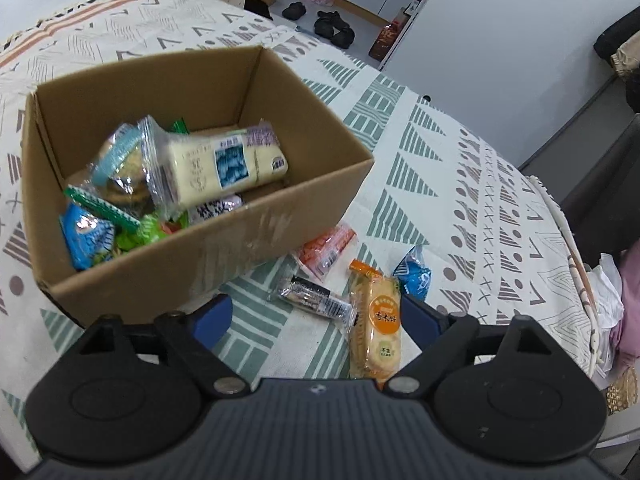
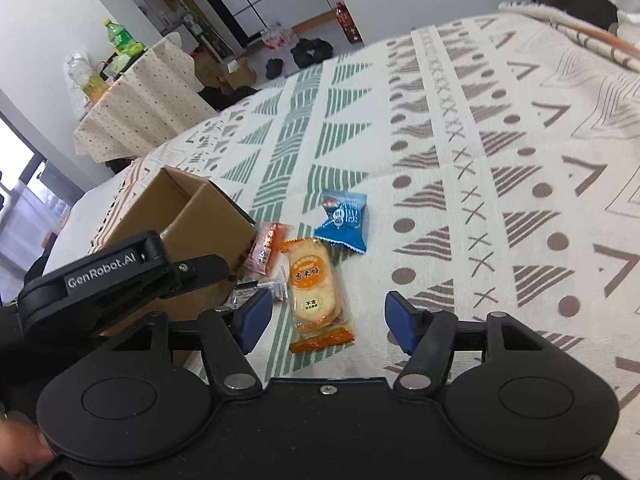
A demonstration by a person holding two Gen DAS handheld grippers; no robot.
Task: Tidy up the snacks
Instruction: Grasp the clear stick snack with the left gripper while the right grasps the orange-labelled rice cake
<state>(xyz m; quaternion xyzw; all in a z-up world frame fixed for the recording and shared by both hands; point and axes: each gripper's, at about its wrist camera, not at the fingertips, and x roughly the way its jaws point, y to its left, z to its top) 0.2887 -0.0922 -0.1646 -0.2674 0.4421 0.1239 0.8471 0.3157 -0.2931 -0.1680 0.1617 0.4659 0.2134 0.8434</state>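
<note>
From the left wrist, the left gripper hung open and empty above loose packets beside the cardboard box, whose filled interior only this view showed.

From the right wrist, the right gripper gaped empty over the orange cracker pack; its slick wrapper might slip, and the neighbouring blue candy lay clear only here.

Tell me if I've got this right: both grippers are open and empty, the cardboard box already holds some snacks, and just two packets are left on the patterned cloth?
Not quite: four packets are left, not two. The left wrist view shows the orange rice cracker packet, blue candy, red-orange packet and dark clear-wrapped bar beside the cardboard box. The rest holds: left gripper and right gripper are open and empty.
</note>
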